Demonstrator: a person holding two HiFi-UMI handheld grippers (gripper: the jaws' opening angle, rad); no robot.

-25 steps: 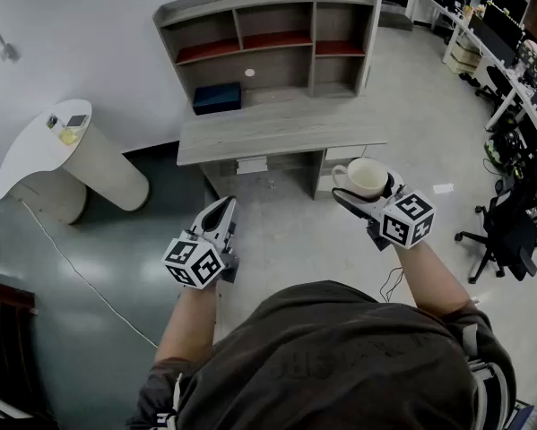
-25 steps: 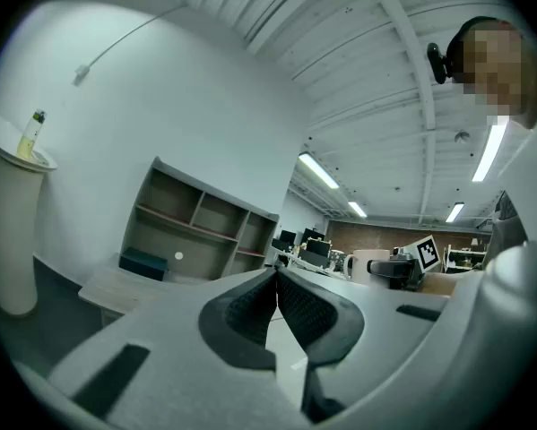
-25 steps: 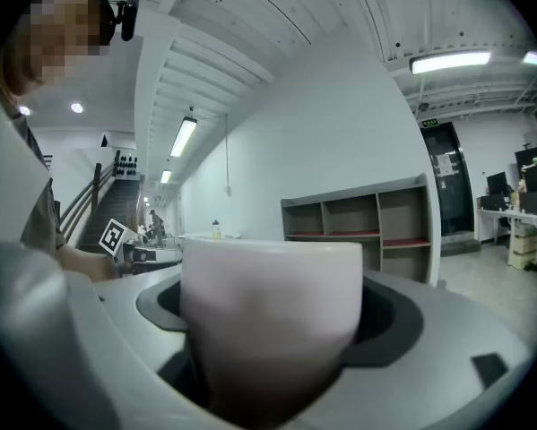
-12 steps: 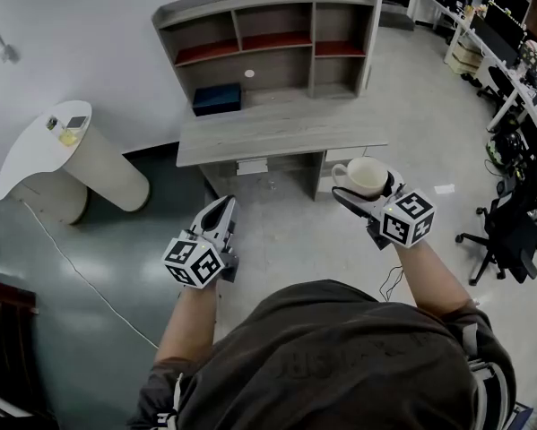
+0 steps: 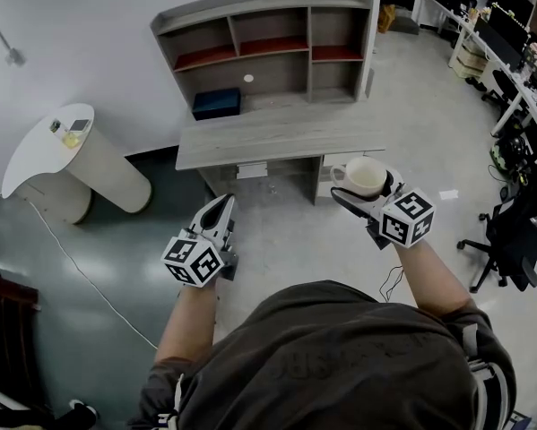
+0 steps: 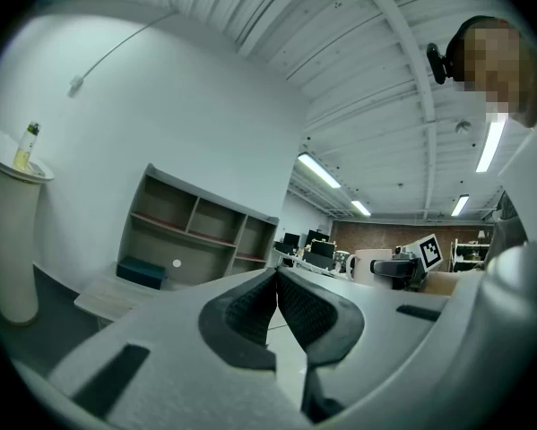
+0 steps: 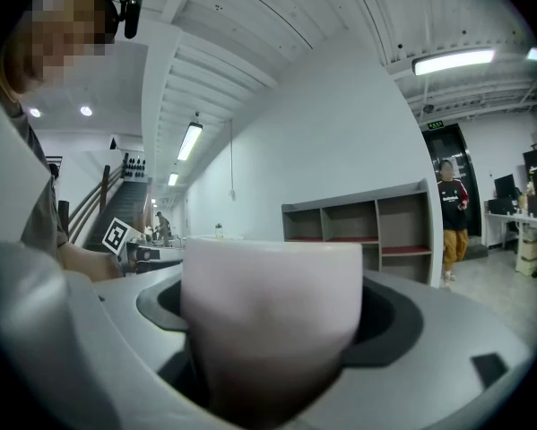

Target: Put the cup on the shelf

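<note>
Up front in right claw (image 5: 366,189), cup (image 5: 365,175) is pinched, well short of shelf (image 5: 266,27); left claw (image 5: 221,204) pressed together, empty. Shelf has shifted slightly in head view: approach only starting, placing still ahead

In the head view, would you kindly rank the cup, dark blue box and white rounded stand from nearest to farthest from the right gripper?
1. cup, in the right gripper's jaws.
2. dark blue box, on the desk.
3. white rounded stand, far left.
</note>
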